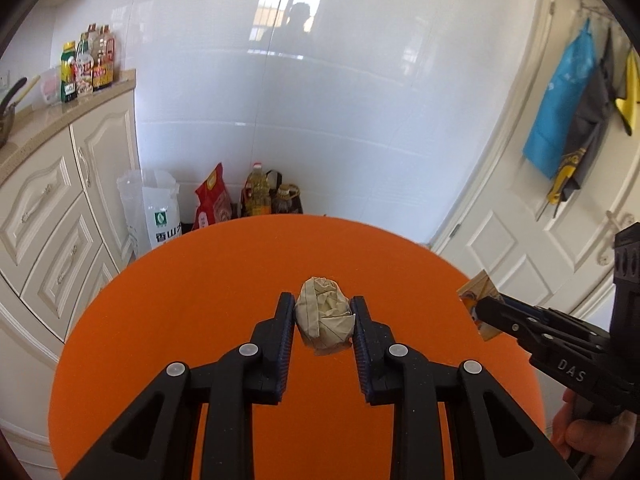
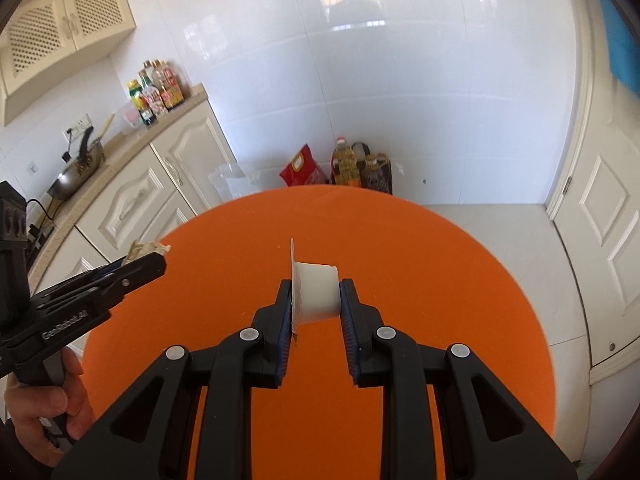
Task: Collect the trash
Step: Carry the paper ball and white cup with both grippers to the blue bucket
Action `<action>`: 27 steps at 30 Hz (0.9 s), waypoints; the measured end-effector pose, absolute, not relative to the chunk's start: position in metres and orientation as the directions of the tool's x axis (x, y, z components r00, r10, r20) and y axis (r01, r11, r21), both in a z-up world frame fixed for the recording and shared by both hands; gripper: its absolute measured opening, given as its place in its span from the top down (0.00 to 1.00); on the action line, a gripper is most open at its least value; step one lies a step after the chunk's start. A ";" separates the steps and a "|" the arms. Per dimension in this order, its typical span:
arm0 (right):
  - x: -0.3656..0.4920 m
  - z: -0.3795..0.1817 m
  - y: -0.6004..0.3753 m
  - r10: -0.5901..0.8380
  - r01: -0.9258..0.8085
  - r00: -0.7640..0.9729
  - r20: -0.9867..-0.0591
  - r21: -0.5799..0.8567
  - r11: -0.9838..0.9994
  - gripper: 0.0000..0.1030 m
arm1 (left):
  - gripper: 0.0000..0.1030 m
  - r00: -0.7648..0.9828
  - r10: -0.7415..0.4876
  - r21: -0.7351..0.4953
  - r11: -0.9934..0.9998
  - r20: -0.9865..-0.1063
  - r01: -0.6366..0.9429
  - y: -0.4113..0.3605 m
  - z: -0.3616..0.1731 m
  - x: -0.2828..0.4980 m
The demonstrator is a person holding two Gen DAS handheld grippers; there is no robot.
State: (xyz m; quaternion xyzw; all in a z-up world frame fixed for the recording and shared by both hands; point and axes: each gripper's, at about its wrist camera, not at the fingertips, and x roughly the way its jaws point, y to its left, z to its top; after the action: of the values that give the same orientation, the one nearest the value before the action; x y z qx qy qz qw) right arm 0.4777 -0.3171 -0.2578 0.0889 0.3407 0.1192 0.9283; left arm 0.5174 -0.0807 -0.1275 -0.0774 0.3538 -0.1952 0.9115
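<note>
The left gripper (image 1: 323, 312) is clamped on a crumpled paper ball (image 1: 325, 317), which sits between its fingertips above the round orange table (image 1: 180, 300). The right gripper (image 2: 316, 298) pinches a small white plastic cup (image 2: 316, 294) turned on its side, its foil lid pressed flat against the left finger. The lid's print is hard to make out, and the near table edge is cut off behind the gripper bodies.

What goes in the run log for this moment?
left tongs: shut on paper wad | right tongs: shut on white cup | orange table

white sack (image 1: 154, 210): print cut by orange table (image 1: 200, 300) | bottle labels (image 1: 86, 66): unreadable
</note>
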 end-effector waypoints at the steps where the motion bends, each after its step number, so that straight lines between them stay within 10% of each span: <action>1: 0.469 -0.253 -0.318 0.282 -0.163 0.746 -0.603 0.244 0.956 0.78 | 0.77 0.681 -0.414 -0.279 0.910 -0.604 0.306 -0.079 -0.124 0.510; 27: 0.233 -0.173 -0.440 0.056 0.040 0.929 -0.366 0.251 0.967 0.78 | 0.77 0.676 -0.644 -0.226 0.762 -0.358 0.607 -0.139 -0.074 0.285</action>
State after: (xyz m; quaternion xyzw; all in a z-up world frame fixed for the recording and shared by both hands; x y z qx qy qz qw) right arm 0.2326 -0.4396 -0.1726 0.1279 0.1884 0.0042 0.9737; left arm 0.2848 -0.1387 -0.0744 -0.0443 0.2121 -0.3419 0.9144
